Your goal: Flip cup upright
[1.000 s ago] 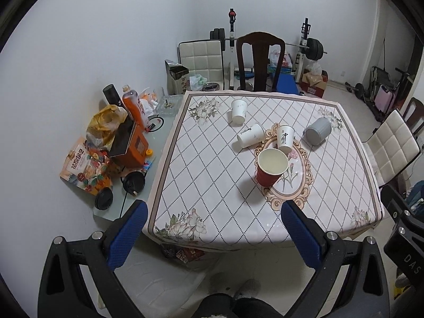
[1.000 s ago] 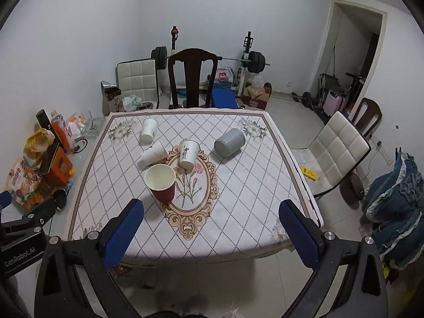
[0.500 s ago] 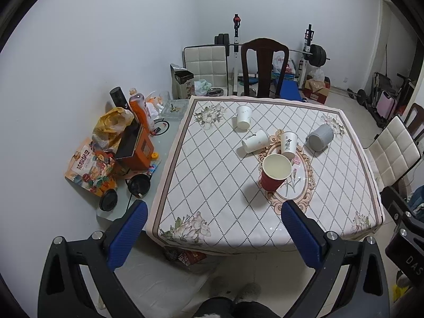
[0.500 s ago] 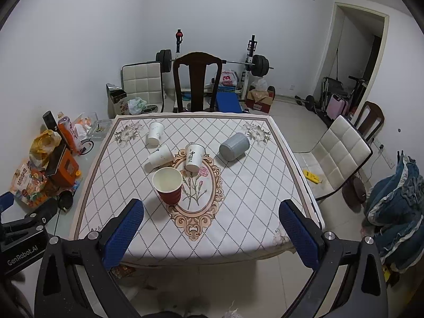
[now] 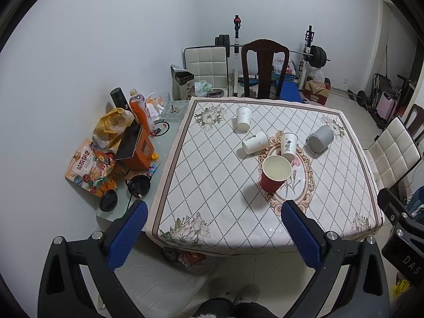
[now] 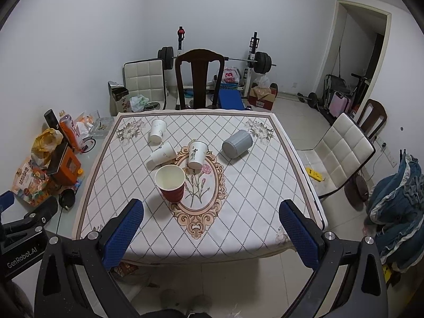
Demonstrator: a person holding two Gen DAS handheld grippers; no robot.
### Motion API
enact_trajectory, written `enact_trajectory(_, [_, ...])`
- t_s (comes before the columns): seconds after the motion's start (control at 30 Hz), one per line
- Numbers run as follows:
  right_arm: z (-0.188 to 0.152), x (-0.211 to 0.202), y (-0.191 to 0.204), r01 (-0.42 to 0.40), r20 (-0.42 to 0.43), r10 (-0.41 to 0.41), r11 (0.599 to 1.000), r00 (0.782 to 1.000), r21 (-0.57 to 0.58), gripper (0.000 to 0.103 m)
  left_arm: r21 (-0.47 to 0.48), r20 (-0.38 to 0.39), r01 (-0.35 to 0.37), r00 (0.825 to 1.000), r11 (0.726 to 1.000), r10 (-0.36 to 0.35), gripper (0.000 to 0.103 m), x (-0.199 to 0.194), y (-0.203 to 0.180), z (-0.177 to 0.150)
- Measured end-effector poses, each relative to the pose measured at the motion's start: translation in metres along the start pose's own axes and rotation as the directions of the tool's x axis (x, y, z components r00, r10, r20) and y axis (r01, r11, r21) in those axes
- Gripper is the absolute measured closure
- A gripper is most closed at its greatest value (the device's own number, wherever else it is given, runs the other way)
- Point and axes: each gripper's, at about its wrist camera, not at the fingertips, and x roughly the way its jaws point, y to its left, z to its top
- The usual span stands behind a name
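A red paper cup (image 5: pixel 275 175) (image 6: pixel 171 183) stands upright on the table (image 5: pixel 212 185) (image 6: pixel 265 185), mouth up. Three white paper cups lie or stand near it: a far one (image 5: pixel 243 118) (image 6: pixel 157 131), one on its side (image 5: pixel 255 142) (image 6: pixel 163 154), and a printed one (image 5: pixel 288 146) (image 6: pixel 197 154). A grey cup (image 5: pixel 320 138) (image 6: pixel 237 143) lies on its side to the right. My left gripper (image 5: pixel 214 235) and right gripper (image 6: pixel 212 233) are both open and empty, held back from the table's near edge, well short of the cups.
A side table (image 5: pixel 169 132) on the left holds bottles, bags, boxes and headphones (image 5: pixel 137 185). A dark wooden chair (image 5: pixel 265 66) stands behind the table, a white chair (image 6: pixel 341 148) to the right. Weights and a barbell rack (image 6: pixel 254 61) line the back wall.
Both grippers have pulled back and up from the table, so the table and cups look smaller and farther away. The cups have not moved.
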Motion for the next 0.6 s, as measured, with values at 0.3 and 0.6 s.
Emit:
enact_trajectory(0.3, [-0.0001,0.0037,-0.0041,-0.019,-0.011,0.019,1.000,1.000,0.007,0.000,0.001,0.009,-0.003,1.000,1.000,0.003,0.000,-0.0011,-0.0044,0.0016])
enact_trajectory(0.6, [0.0011,0.0071,-0.0042,-0.023,-0.019,0.023,1.000,1.000,0.005,0.000,0.003,0.005,0.003,1.000,1.000,-0.003,0.000,-0.0017,-0.0064,0.0026])
